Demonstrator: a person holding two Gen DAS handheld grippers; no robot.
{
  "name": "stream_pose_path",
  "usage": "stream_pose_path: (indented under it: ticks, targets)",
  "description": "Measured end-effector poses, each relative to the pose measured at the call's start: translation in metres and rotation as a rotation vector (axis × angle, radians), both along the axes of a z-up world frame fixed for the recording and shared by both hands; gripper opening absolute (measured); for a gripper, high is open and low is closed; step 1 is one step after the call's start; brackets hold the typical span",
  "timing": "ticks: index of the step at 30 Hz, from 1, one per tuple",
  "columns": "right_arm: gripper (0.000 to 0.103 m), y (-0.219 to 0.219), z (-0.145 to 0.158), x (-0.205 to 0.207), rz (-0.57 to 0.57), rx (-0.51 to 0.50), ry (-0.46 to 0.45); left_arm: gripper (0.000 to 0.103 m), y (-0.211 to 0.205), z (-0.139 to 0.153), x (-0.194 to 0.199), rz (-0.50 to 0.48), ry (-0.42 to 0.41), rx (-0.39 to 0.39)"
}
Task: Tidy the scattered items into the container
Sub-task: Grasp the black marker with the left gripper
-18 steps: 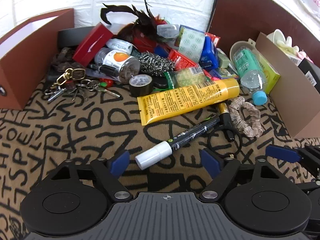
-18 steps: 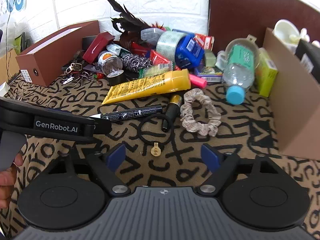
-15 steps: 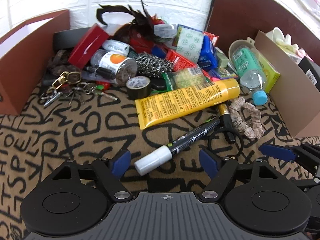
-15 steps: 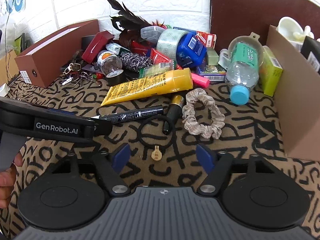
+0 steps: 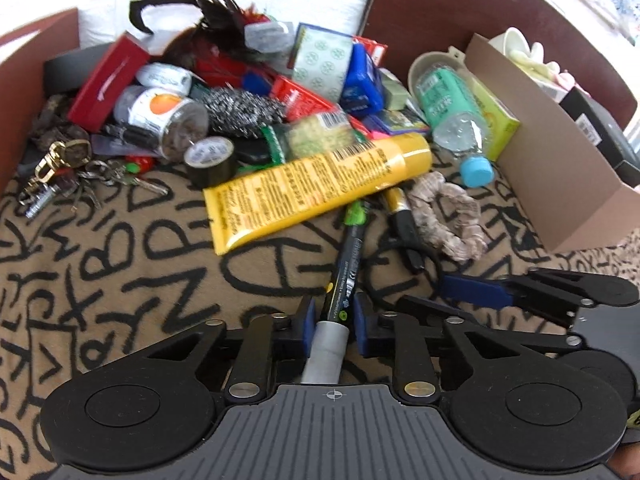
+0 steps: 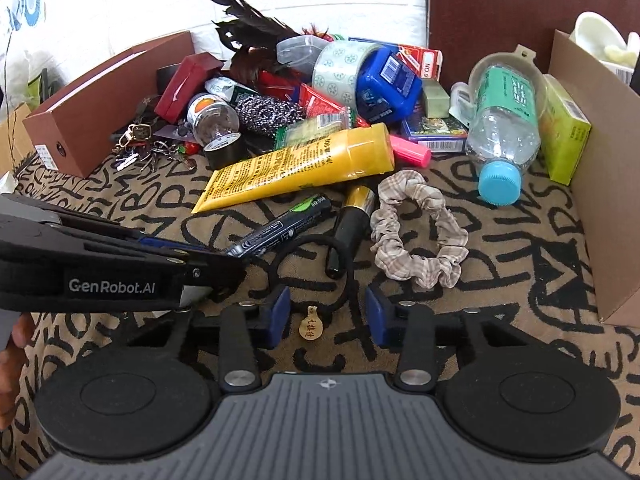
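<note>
My left gripper is clamped on the black marker, the two blue pads pressing its barrel from either side just ahead of the grey cap. The marker points forward from my jaws, its green-banded far end lying just beside the lower edge of the yellow tube on the letter-patterned cloth. From the right wrist view the same marker runs out of my left gripper toward the tube.

My right gripper is released, its jaws standing apart over the cloth. Between the pads lies a small tan tag on a black hair tie, whose loop curves just ahead of the fingertips. A gold-capped black tube rests across that loop, and a checked scrunchie lies beside it to the right.

The cardboard box stands at the right edge, well apart from both grippers. Against its near wall sits a green carton, with a plastic bottle lying next to it, blue cap toward me.

Farther back the clutter is heaped: a roll of black tape, a steel scourer, a jar on its side, a bunch of keys, a red box and dark feathers.
</note>
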State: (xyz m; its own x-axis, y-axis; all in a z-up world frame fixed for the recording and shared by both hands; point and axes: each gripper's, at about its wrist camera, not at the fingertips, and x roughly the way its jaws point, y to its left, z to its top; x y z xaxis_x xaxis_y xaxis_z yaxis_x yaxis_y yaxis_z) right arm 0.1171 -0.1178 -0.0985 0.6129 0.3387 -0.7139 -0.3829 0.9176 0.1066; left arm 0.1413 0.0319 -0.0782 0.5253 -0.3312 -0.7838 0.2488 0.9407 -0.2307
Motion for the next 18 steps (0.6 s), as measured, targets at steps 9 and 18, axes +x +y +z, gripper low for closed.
stream_pose_path:
  ticks: [9, 18]
  targets:
    - [0.019, -0.001, 0.002, -0.003, 0.002, 0.012, -0.002, 0.031, -0.006, -0.003, 0.000, 0.003, 0.007, 0.013]
    - [0.018, -0.003, -0.004, 0.007, -0.020, 0.027, -0.008, 0.033, -0.010, -0.006, 0.003, 0.012, -0.006, 0.026]
